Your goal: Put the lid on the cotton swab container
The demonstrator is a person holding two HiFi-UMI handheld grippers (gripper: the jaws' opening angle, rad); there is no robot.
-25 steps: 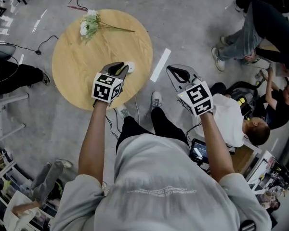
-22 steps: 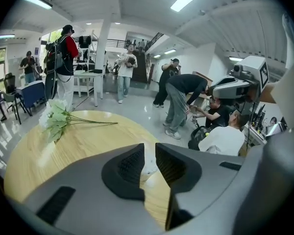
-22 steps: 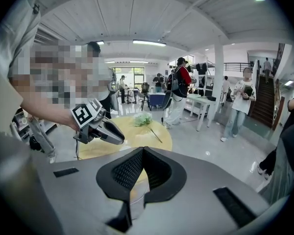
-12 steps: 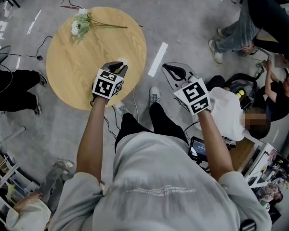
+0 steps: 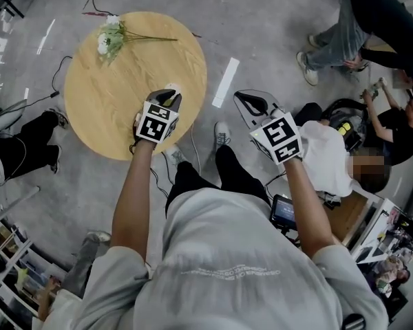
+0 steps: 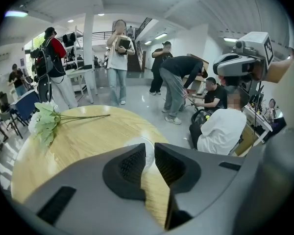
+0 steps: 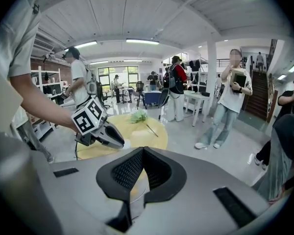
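A small white round cotton swab container [image 5: 174,86] sits near the right edge of the round wooden table [image 5: 103,108]. My left gripper [image 5: 169,93] hovers right over it, and most of it is hidden under the tips. In the left gripper view the white round top [image 6: 148,150] shows in the narrow gap between the jaws, which are closing, and the pads are not pressing on it. My right gripper [image 5: 243,97] hangs over the floor to the right of the table, shut and empty [image 7: 143,151]. I cannot pick out a separate lid.
A white artificial flower [image 5: 110,36] with long stems lies at the table's far side. A white tape strip [image 5: 228,82] marks the floor beside the table. A person in a white shirt [image 5: 327,160] sits at the right, and others stand or sit around.
My left gripper has edged forward over the white container, so less of it shows. The right gripper keeps its place beside the table.
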